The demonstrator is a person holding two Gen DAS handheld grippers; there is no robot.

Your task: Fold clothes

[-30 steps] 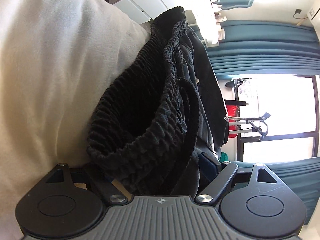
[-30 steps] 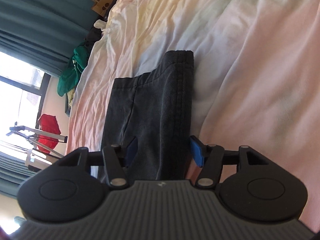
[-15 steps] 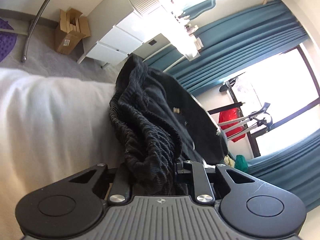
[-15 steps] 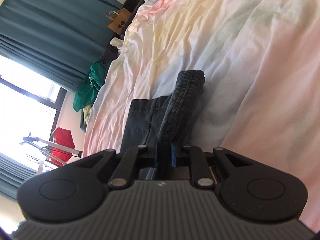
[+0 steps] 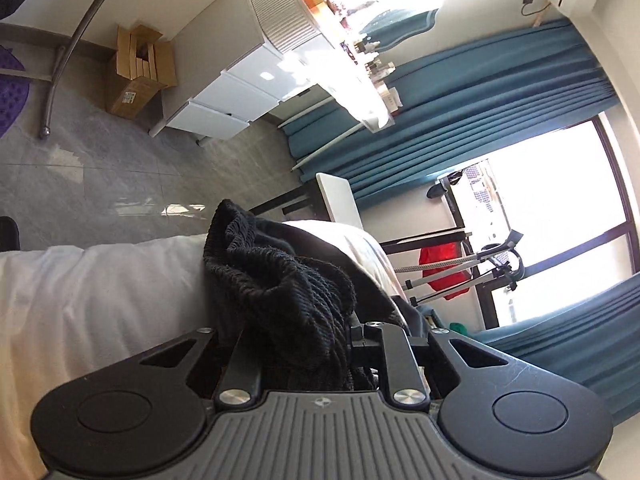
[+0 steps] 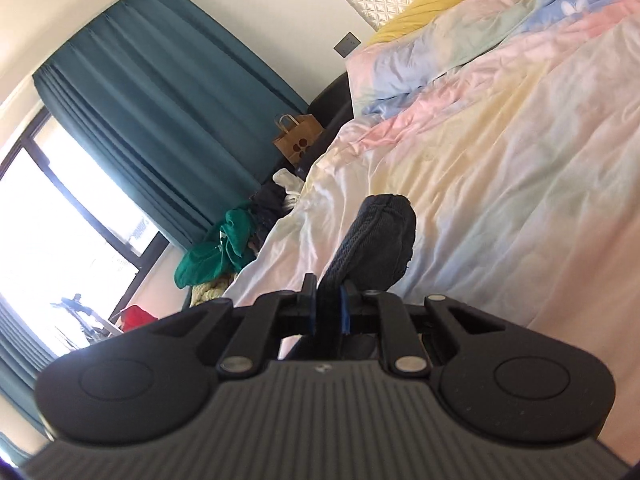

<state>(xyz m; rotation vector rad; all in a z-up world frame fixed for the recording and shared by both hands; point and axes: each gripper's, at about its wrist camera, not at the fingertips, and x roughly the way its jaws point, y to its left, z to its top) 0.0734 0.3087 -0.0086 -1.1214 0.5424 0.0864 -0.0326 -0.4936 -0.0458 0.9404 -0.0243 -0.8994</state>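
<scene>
The left gripper (image 5: pixel 308 344) has its jaws clenched on the bunched, ribbed waistband of a dark garment (image 5: pixel 288 292), which they have just closed on; the cloth rises out of the grip and drapes over the white edge of the bed (image 5: pixel 100 292). The right gripper (image 6: pixel 328 308) has likewise just closed, its blue pads pinching a narrow seamed hem of the dark garment (image 6: pixel 376 240), whose end curls up above the pastel bedsheet (image 6: pixel 500 184). Both pieces look like parts of one pair of dark trousers, though neither view shows them joined. Behind stand teal curtains (image 5: pixel 460 112), a white chest of drawers (image 5: pixel 240 88) and a cardboard box (image 5: pixel 138 68) on the grey floor.
</scene>
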